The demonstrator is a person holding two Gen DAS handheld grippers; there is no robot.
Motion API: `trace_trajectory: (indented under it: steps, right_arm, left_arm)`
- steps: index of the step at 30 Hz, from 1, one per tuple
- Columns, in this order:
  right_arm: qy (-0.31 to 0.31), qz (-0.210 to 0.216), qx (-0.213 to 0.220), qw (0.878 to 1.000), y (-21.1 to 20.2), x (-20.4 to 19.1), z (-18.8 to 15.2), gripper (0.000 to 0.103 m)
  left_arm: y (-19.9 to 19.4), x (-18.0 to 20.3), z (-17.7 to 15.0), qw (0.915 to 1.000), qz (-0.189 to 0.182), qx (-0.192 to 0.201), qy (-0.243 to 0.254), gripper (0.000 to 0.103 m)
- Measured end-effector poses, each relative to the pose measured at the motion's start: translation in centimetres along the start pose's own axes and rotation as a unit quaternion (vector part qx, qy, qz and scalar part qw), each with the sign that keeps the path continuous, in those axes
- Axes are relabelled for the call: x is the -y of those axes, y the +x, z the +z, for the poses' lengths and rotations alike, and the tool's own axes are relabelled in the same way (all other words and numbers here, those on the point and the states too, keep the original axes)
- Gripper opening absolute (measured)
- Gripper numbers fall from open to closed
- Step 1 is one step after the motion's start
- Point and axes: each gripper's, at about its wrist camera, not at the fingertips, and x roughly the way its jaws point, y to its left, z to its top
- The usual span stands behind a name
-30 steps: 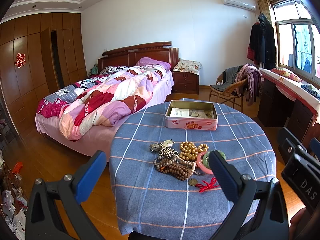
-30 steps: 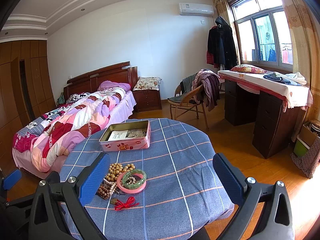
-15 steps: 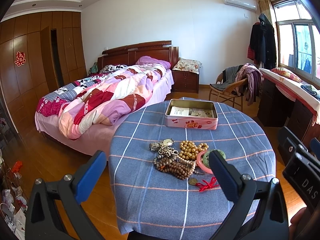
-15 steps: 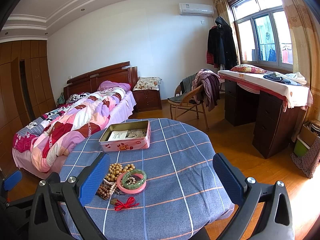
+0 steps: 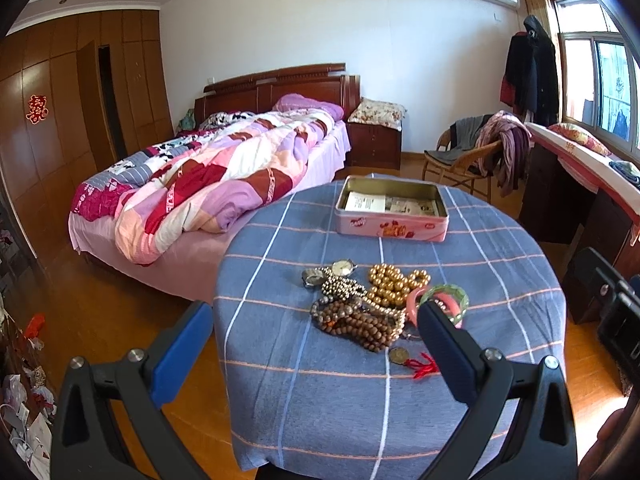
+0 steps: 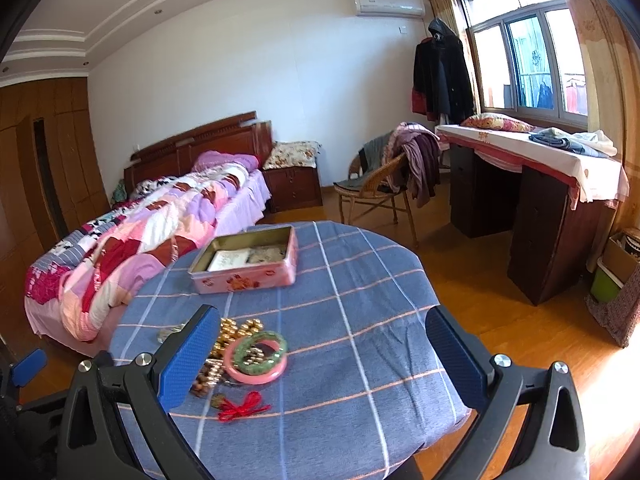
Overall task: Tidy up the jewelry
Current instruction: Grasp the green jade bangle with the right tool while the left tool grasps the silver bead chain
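A pile of jewelry lies on the round table with a blue checked cloth [image 5: 312, 392]: brown wooden beads [image 5: 360, 322], gold beads [image 5: 390, 282], silver beads and a watch [image 5: 344, 268], a pink bangle and a green bangle [image 5: 444, 298], a coin with a red knot [image 5: 416, 362]. An open pink tin box [image 5: 390, 210] stands behind them. My left gripper [image 5: 312, 354] is open and empty, just short of the pile. My right gripper [image 6: 320, 356] is open and empty above the table, with the bangles [image 6: 256, 356] between its fingers.
A bed with a patchwork quilt [image 5: 208, 184] stands to the left of the table. A wicker chair with clothes [image 6: 380, 188] and a dark desk [image 6: 532, 208] stand to the right. Wooden floor surrounds the table [image 6: 360, 320].
Both grippers have moved a little closer to the table and the jewelry. The right view has swung slightly and is blurred. Nothing was picked up.
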Motion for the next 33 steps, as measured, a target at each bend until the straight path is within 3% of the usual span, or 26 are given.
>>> trace_trajectory:
  steps: [5, 8, 10, 11, 15, 22, 23, 24, 26, 28, 33]
  right_arm:
    - [0.014, -0.007, -0.019, 1.0, 2.8, 1.8, -0.7, 0.102]
    - [0.014, 0.011, -0.038, 0.999, 5.0, 2.2, -1.6, 0.101]
    - [0.001, 0.031, -0.061, 0.998, 6.6, 1.8, -2.2, 0.09]
    - [-0.007, 0.036, -0.075, 0.996, 7.5, 1.4, -2.4, 0.08]
    - [-0.017, 0.071, -0.133, 0.988, 11.9, -0.2, -3.2, 0.06]
    - [-0.026, 0.104, -0.21, 0.972, 18.0, -3.4, -4.5, 0.053]
    - [-0.031, 0.099, -0.222, 0.969, 18.8, -3.8, -4.8, 0.045]
    - [-0.031, 0.097, -0.23, 0.968, 19.1, -3.9, -5.0, 0.026]
    - [-0.019, 0.117, -0.251, 0.961, 19.9, -3.9, -5.2, 0.012]
    - [-0.021, 0.121, -0.25, 0.961, 19.9, -4.0, -4.9, 0.007]
    - [-0.009, 0.139, -0.216, 0.966, 18.2, -3.6, -2.6, 0.007]
  left_arm:
    - [2.7, -1.3, -0.7, 0.9996, -0.011, -0.027, 0.0, 0.103]
    - [4.5, -1.7, -1.5, 0.9982, -0.032, -0.051, 0.004, 0.103]
    - [5.9, -2.2, -1.8, 0.9965, -0.038, -0.074, -0.005, 0.103]
    - [6.8, -2.4, -2.0, 0.9951, -0.045, -0.087, -0.011, 0.103]
    - [8.9, -2.8, -2.1, 0.9905, -0.067, -0.118, -0.022, 0.096]
    - [10.6, -4.4, -1.6, 0.9885, -0.082, -0.122, -0.034, 0.095]
    - [11.1, -4.8, -1.3, 0.988, -0.085, -0.123, -0.039, 0.095]
    - [11.7, -5.4, -1.0, 0.9872, -0.088, -0.125, -0.045, 0.096]
    - [12.8, -6.3, -0.4, 0.9861, -0.088, -0.129, -0.056, 0.096]
    - [13.9, -6.8, 0.3, 0.9846, -0.093, -0.134, -0.062, 0.096]
    - [15.3, -6.9, 1.9, 0.9853, -0.105, -0.123, -0.055, 0.096]
